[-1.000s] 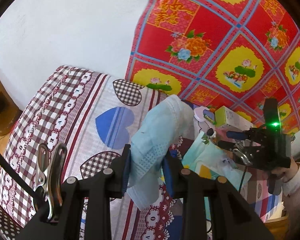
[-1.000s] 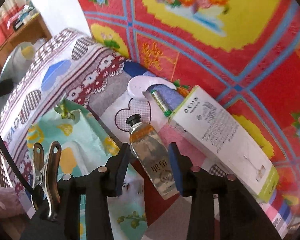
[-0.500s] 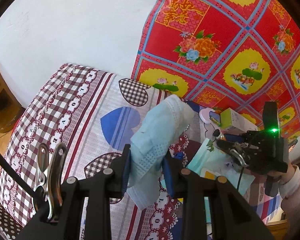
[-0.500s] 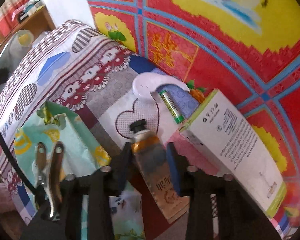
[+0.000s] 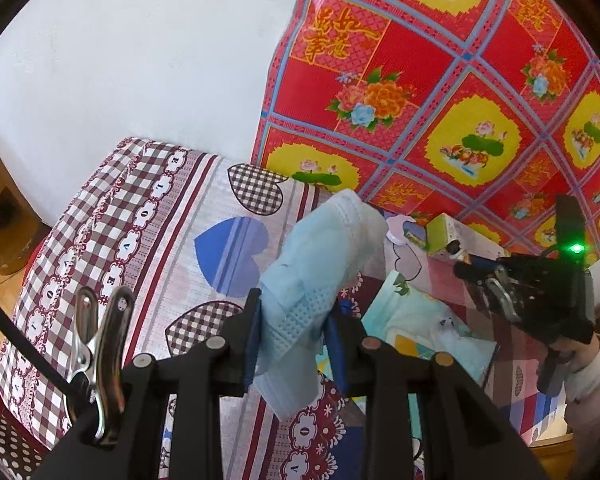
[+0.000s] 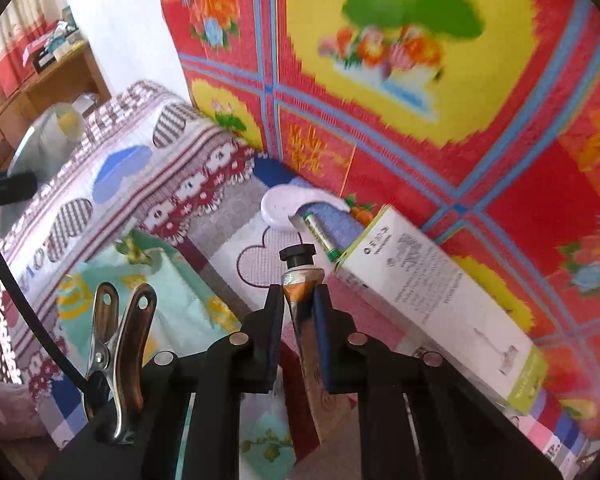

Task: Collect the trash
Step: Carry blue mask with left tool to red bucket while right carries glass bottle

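- Writing: the bedsheet [image 5: 148, 216] carries letters in white scalloped medallions, of which "L O V E" can be read; the red floral cloth [image 5: 440, 92] behind bears yellow Chinese characters, too stylised to read here. The white carton [image 6: 432, 292] shows a short brand word and blocks of fine print, both too small to make out.
- Left gripper [image 5: 294, 322]: jaws partly closed on a pale blue face mask [image 5: 320, 252], pads pressing its pleated lower part; the mask's upper end stands above the fingertips, the lower end hangs below them.
- Right gripper [image 6: 299, 314]: jaws have just been closing and now clamp a metal tube [image 6: 302, 296] near its shoulder; the black cap projects past the fingertips, the creased orange-and-silver body runs back between the fingers.
- Near the tube: the carton just to its right; a green-ended stick [image 6: 320, 236] and a white curved lid-like piece [image 6: 288, 204] beyond it.
- A crumpled mint printed wrapper [image 6: 172, 296] lies on the sheet, left of the right gripper.
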Tool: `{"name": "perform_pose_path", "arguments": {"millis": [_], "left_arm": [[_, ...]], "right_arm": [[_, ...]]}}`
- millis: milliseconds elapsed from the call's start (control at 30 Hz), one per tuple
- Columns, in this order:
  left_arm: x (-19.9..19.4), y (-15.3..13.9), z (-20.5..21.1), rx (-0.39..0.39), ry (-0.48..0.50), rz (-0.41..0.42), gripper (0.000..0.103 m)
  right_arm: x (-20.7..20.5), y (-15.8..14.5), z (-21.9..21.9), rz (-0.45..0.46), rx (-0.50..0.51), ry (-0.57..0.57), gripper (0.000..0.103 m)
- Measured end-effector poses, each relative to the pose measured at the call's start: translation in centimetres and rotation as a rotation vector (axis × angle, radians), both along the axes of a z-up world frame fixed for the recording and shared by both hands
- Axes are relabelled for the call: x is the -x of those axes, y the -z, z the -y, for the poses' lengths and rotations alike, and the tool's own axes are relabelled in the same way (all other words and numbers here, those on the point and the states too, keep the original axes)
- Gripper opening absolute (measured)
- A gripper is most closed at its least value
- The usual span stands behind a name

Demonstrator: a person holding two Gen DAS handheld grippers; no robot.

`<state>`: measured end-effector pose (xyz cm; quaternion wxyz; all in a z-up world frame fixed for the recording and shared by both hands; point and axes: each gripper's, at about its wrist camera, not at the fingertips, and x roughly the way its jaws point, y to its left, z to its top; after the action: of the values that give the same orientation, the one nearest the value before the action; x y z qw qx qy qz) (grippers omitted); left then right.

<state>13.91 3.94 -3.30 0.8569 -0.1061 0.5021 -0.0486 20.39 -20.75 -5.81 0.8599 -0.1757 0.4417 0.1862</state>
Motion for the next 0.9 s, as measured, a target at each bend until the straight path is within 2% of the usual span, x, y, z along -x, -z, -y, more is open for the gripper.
{"name": "perform_pose_path", "arguments": {"millis": [300, 533, 900], "left_arm": [[1.5, -1.6, -0.4, -0.006, -0.015, 0.028, 0.03], [2.9, -2.7, -1.3, -0.015, -0.042, 0.046, 0.03], [5.1, -4.4, -4.9, -0.043, -0.118, 0.064, 0.03]], "right_arm": [[4.1, -4.2, -1.1, 0.063, -0.058, 0.011, 0.016], [7.6, -6.7, -3.6, 0.102, -0.112, -0.042, 0.016], [10.3, -8.1, -9.3, 0.079, -0.217, -0.159, 0.016]]}}
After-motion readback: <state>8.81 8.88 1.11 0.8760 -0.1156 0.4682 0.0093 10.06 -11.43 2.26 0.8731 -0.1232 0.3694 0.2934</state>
